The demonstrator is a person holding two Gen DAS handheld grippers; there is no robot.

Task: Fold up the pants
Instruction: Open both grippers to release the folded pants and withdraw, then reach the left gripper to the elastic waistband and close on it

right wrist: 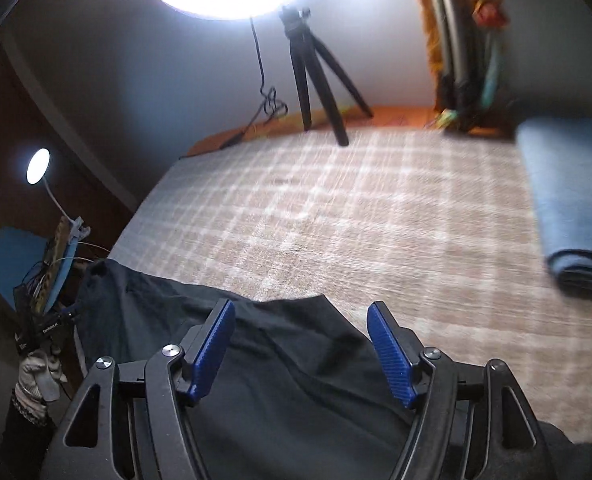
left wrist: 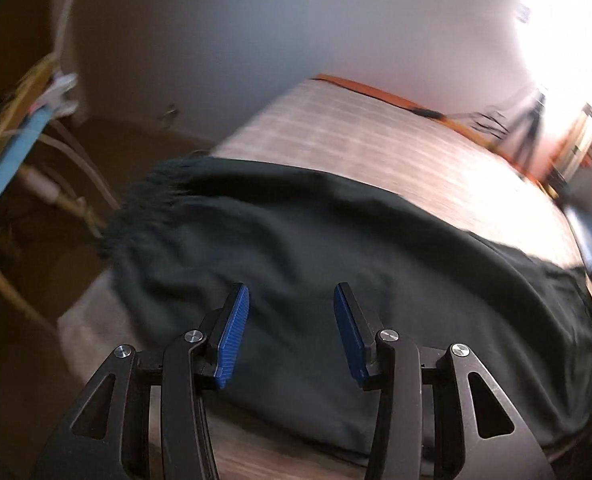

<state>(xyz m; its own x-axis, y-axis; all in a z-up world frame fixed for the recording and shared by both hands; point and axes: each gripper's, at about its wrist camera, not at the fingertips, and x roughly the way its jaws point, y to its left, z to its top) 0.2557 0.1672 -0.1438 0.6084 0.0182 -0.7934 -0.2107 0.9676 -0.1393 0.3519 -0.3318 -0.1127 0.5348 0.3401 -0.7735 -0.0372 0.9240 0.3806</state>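
- Blue ribbed pads of the left gripper (left wrist: pixel 292 300) stand apart, released, nothing between them, over the dark green cloth pants (left wrist: pixel 336 264).
- At 12 o'clock in the right wrist view, a white ring lamp on a black tripod (right wrist: pixel 316 76); at 3 o'clock, a folded blue towel (right wrist: pixel 576 200).
- Right gripper (right wrist: pixel 300 316) is likewise spread and empty above the pants' far edge.
- Pants lie across the near side of the beige checked bedcover (right wrist: pixel 356 208), bunched waistband toward 9 o'clock.
- Judged: one fold is laid and let go; next comes gripping an end to fold again.

Dark pants (left wrist: pixel 316 248) lie spread across the checked bed (left wrist: pixel 376 140); the left gripper (left wrist: pixel 292 300) hovers above them, fingers (left wrist: pixel 232 336) apart and empty.
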